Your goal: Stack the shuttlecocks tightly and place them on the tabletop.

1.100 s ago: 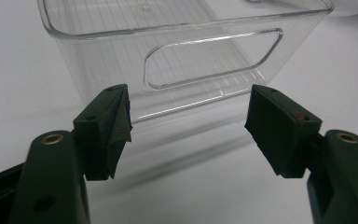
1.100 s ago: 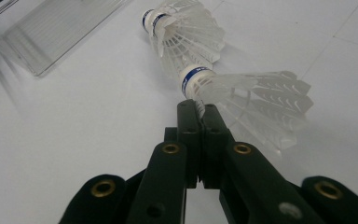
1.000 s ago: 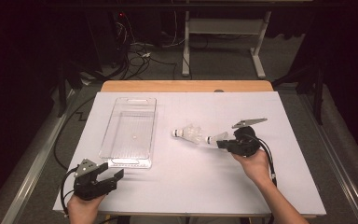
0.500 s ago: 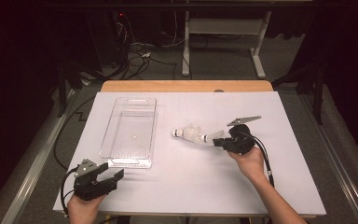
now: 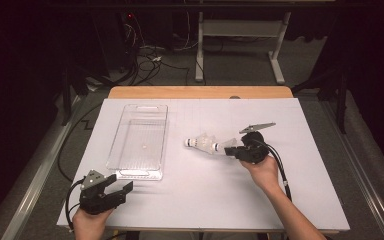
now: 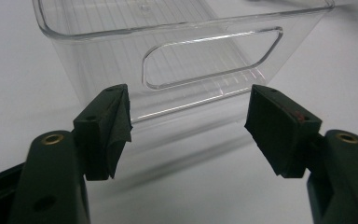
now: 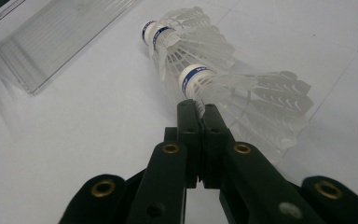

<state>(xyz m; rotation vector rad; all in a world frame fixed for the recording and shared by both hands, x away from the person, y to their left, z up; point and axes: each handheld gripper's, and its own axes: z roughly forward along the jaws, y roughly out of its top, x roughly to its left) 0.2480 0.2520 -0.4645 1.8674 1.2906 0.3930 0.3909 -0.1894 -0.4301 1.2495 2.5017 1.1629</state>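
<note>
Left gripper (image 5: pixel 121 190) rests released on the table (image 5: pixel 305 200), jaws apart, just before the clear tray (image 5: pixel 139 142). Mid-table, two shuttlecocks lie together; right gripper (image 7: pixel 199 108) is clenched on the nearer shuttlecock (image 7: pixel 242 88), the other shuttlecock (image 7: pixel 182 35) touching it

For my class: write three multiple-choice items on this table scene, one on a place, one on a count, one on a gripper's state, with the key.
1. Where is the clear plastic rectangular bin?
A. left of the shuttlecocks
B. right of them
C. on the floor

2. How many white feathered shuttlecocks are there?
A. one
B. two
C. four

3. The left gripper is:
A. shut on the bin
B. shut, holding nothing
C. open

Key: 1 A, the high view shows it left of them; 2 B, two blue-banded corks show; 3 C, its jaws stand wide apart before the bin.
</note>
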